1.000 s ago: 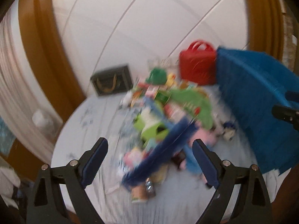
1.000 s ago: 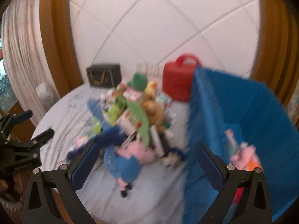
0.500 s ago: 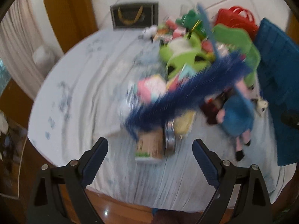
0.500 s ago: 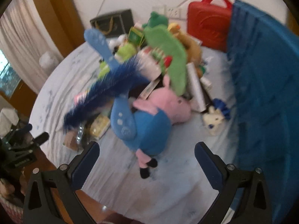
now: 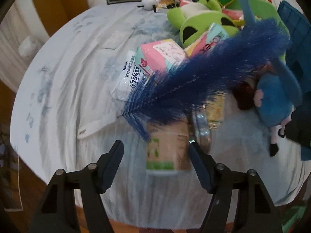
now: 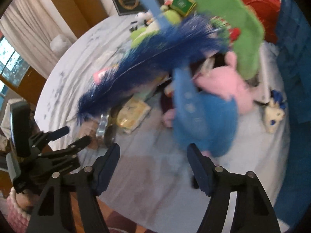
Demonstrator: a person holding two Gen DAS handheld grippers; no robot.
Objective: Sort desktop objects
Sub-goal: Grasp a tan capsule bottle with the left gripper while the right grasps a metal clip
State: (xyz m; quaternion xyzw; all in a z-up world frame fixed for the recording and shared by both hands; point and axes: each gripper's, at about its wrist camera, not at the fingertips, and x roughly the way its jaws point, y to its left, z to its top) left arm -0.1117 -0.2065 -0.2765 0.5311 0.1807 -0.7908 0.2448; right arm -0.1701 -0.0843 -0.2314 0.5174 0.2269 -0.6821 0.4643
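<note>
Though both tools point(image 5: 155, 160) point(image 6: 153, 160) spread, just narrowing, empty: blue duster point(image 5: 204, 77) across cup point(image 5: 167, 151), plush pig point(image 6: 206, 112).

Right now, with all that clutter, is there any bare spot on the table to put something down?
Yes: the bare tablecloth left of the wipes pack, out to the rim. Also a strip at the near edge, in front of the blue plush pig. From the blue duster back to the red bag it is crowded.

Left gripper point(image 5: 155, 162) jaws just closing, nothing gripped, over beige-green pack point(image 5: 165, 151); blue duster point(image 5: 204, 77) beyond.
</note>
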